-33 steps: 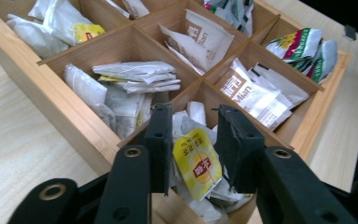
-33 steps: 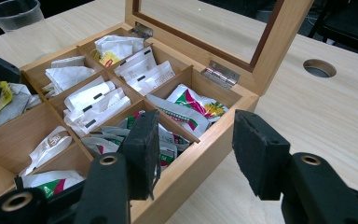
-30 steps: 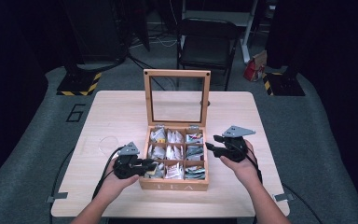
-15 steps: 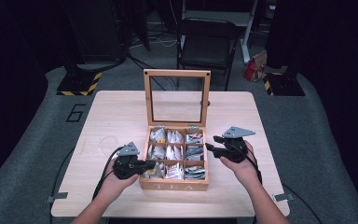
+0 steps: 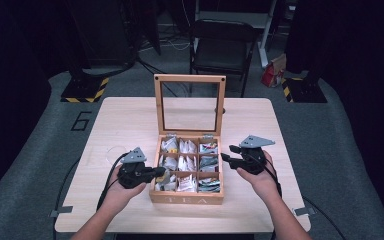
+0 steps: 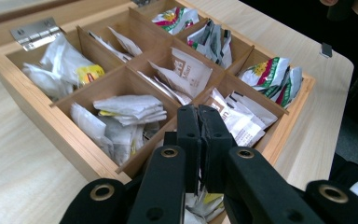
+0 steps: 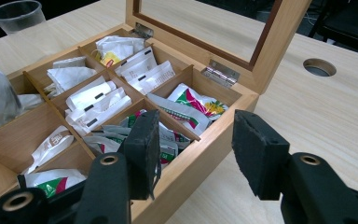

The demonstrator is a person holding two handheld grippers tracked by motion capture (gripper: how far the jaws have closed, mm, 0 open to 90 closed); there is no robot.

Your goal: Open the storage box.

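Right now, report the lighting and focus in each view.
High view: table evenly lit, surroundings dark, picture soft. Left gripper view: tea box sharp, the near jaws slightly blurred. Right gripper view: tea box bright, plastic cup at the dark edge.

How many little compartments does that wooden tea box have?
9, in three rows of three inside the box: back row by the hinged lid, a middle row, and a front row nearest the person. All hold tea bags.

The left gripper (image 6: 199, 119), jaws pressed together, hangs over the box's (image 6: 32, 109) near corner compartment, above tea bags (image 6: 205, 205).
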